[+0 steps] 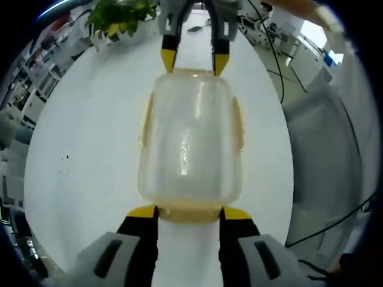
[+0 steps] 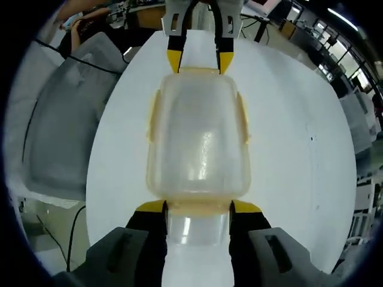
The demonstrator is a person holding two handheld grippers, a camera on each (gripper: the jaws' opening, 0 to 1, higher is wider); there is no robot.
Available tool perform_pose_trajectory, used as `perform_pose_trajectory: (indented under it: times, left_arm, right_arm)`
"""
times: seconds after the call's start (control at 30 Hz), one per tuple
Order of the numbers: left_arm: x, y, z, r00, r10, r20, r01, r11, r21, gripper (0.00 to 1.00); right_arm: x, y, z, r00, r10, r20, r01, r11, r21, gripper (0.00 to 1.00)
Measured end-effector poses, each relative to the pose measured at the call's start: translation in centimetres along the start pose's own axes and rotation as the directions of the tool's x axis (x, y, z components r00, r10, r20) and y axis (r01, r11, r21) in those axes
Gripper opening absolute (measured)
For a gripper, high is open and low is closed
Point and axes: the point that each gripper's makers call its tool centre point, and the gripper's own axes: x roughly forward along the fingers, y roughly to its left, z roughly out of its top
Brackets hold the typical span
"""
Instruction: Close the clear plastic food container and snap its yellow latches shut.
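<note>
The clear plastic container (image 1: 190, 143) lies on the round white table (image 1: 90, 149) with its lid on. Pale yellow latches (image 1: 238, 122) run along both long sides. My left gripper (image 1: 190, 212) stands open at the near end, its yellow tips flanking the end latch (image 1: 190, 214). My right gripper (image 1: 194, 60) stands open at the far end, tips at the container's rim. In the right gripper view the same container (image 2: 197, 137) lies lengthwise. There my right gripper (image 2: 197, 208) straddles a pale end flap (image 2: 197, 230), and my left gripper (image 2: 198, 60) is at the far end.
A grey, plastic-covered bulky object (image 1: 323, 149) (image 2: 60, 137) stands just off the table's edge, with black cables (image 1: 281, 72) over it. A green plant (image 1: 119, 15) sits at the table's far side. Benches and equipment ring the room.
</note>
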Motion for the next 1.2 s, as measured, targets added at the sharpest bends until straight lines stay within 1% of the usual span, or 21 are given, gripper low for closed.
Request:
perform_pose_trajectory:
  times: [0.07, 0.37, 0.53, 0.7, 0.97, 1.2]
  left_arm:
    - [0.2, 0.1, 0.6, 1.0, -0.002, 0.003, 0.002, 1.0, 0.007, 0.34]
    - [1.3, 0.4, 2.2, 1.0, -0.014, 0.012, 0.013, 1.0, 0.02, 0.34]
    - [1.9, 0.5, 3.1, 1.0, -0.014, 0.008, 0.014, 0.999, 0.034, 0.34]
    - [2.5, 0.4, 3.8, 1.0, -0.022, 0.016, 0.021, 0.999, 0.032, 0.34]
    - [3.3, 0.5, 5.1, 1.0, -0.011, 0.013, 0.011, 0.999, 0.049, 0.34]
    - [3.7, 0.6, 6.7, 1.0, -0.019, 0.02, 0.018, 0.998, 0.059, 0.34]
  right_arm:
    - [-0.1, 0.0, -0.6, 1.0, 0.0, -0.003, 0.0, 1.0, 0.008, 0.37]
    - [-0.4, 0.2, -2.8, 1.0, -0.001, -0.004, 0.001, 1.0, 0.028, 0.37]
    - [-0.7, 0.3, -3.6, 1.0, 0.002, 0.0, -0.002, 0.999, 0.039, 0.37]
    - [-0.6, 0.4, -4.6, 1.0, 0.005, -0.004, -0.004, 0.999, 0.041, 0.37]
    - [-0.7, 0.4, -6.1, 1.0, 0.007, -0.012, -0.007, 0.999, 0.046, 0.37]
    - [-1.2, 0.5, -7.6, 1.0, 0.007, -0.012, -0.006, 0.998, 0.063, 0.37]
